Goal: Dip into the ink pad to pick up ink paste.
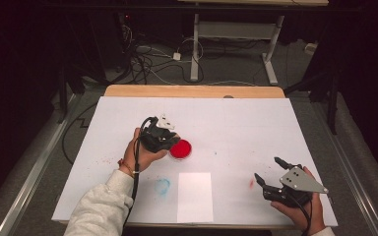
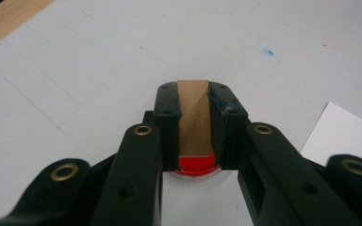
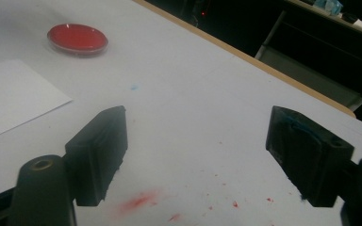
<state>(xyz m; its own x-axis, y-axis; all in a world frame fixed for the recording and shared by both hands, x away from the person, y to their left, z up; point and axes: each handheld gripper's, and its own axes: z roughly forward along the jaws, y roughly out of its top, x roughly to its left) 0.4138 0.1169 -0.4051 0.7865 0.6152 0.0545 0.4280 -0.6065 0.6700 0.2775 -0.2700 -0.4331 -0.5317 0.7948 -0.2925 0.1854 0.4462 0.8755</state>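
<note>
**Wooden Block Held Over Red Dish as Second Claw Waited Apart**

We saw the left claw (image 2: 195, 101) pinching a small wooden block (image 2: 194, 117), its jaws pressed against the block's two long sides. From the left gripper view the block ran lengthwise straight out between the jaws, its far end level with their tips and its near end meeting a patch of red. That red belonged to the shallow red dish (image 1: 180, 149), which in the high view lay just beside the left claw (image 1: 160, 136), toward the middle of the white-covered table (image 1: 236, 123). We judged the block to be at or just over the dish's near rim; whether it touched the red surface we could not tell.

The right claw (image 3: 195, 155) hung with its jaws spread wide and nothing between them, well apart from the dish, near the table's right front corner above a red smear (image 3: 139, 201). The left hand (image 1: 142, 153) was plainly the nearer one. A blank white sheet (image 1: 195, 195) lay between the two hands, beside a blue smudge (image 1: 162, 185).

We found no brand, label or legible writing anywhere.
</note>
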